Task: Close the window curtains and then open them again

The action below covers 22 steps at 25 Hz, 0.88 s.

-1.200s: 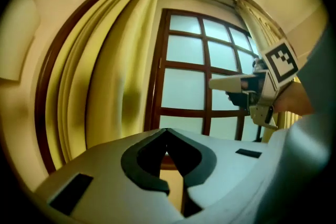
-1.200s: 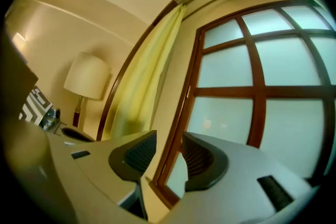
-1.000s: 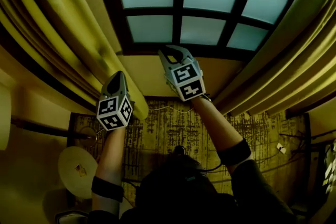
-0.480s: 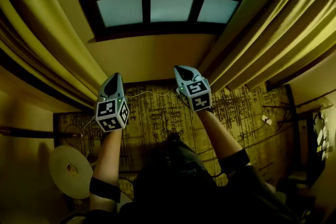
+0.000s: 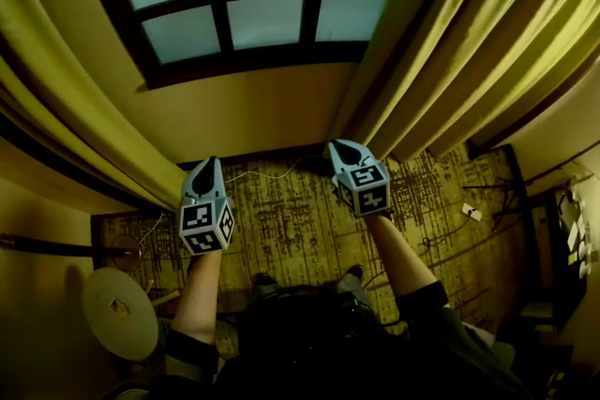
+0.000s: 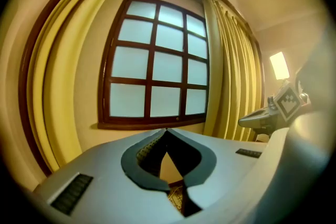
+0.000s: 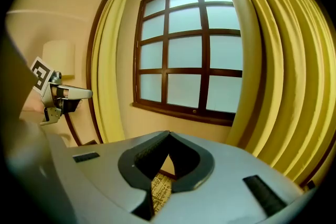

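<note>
The dark-framed window (image 5: 253,5) stands uncovered. The left yellow curtain (image 5: 56,108) and the right yellow curtain (image 5: 469,42) hang gathered at its sides. My left gripper (image 5: 204,166) is shut and empty, held over the carpet just right of the left curtain's hem. My right gripper (image 5: 339,148) is also shut with nothing in it, close to the foot of the right curtain. In the left gripper view the shut jaws (image 6: 166,131) point at the window (image 6: 157,65). In the right gripper view the tips (image 7: 169,134) meet below the sill, with the right curtain (image 7: 278,71) beside them.
A patterned carpet (image 5: 291,220) covers the floor below the window wall. A round pale disc-shaped object (image 5: 117,314) stands at the lower left. A thin white cable (image 5: 272,171) runs along the skirting. A lit wall lamp (image 6: 279,64) glows right of the curtains.
Both grippers have come down and back from the window wall to over the carpet, the right one the farther. The window has slid toward the upper left of the head view.
</note>
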Each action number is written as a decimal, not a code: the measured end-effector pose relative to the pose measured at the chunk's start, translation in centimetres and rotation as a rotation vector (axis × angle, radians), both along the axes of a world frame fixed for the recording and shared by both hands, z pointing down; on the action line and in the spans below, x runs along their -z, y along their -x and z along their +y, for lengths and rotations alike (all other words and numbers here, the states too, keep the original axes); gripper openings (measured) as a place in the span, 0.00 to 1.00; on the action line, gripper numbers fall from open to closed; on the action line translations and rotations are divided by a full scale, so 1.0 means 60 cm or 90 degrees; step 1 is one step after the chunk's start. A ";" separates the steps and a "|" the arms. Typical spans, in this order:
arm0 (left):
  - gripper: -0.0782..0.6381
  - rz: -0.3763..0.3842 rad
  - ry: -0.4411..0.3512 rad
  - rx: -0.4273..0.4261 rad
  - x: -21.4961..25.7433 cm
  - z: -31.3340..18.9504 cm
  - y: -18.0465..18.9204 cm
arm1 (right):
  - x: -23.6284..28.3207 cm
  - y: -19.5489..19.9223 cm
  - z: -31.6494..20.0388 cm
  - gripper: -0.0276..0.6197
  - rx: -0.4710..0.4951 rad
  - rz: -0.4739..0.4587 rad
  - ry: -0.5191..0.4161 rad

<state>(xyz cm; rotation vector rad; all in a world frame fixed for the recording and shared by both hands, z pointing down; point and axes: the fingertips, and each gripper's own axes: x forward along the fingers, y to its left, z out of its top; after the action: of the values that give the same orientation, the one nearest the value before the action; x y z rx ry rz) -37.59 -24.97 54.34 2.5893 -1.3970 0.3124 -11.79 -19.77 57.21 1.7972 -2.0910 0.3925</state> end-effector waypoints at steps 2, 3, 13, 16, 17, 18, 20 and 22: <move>0.12 -0.004 -0.002 0.011 -0.004 0.020 -0.028 | -0.017 -0.038 0.021 0.05 0.007 -0.004 0.000; 0.12 -0.006 -0.002 0.018 -0.006 0.031 -0.042 | -0.025 -0.056 0.032 0.05 0.011 -0.008 0.001; 0.12 0.001 0.017 0.051 -0.019 0.121 -0.147 | -0.025 -0.184 0.096 0.05 0.024 -0.033 -0.037; 0.12 0.018 0.021 0.042 -0.017 0.134 -0.168 | -0.019 -0.200 0.113 0.05 0.017 -0.037 -0.043; 0.12 0.021 0.022 0.038 -0.016 0.138 -0.174 | -0.020 -0.204 0.119 0.05 0.015 -0.038 -0.041; 0.12 0.022 0.021 0.033 -0.015 0.141 -0.181 | -0.024 -0.209 0.126 0.05 0.011 -0.038 -0.039; 0.12 0.022 0.017 0.023 -0.013 0.145 -0.197 | -0.031 -0.223 0.137 0.05 0.003 -0.036 -0.036; 0.12 0.015 0.011 0.012 -0.012 0.152 -0.215 | -0.031 -0.233 0.148 0.05 -0.003 -0.039 -0.040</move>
<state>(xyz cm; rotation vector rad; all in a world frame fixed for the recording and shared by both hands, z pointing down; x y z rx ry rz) -24.68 -15.87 55.06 2.5554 -1.4039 0.2885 2.22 -10.87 59.04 1.8488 -2.1635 0.3923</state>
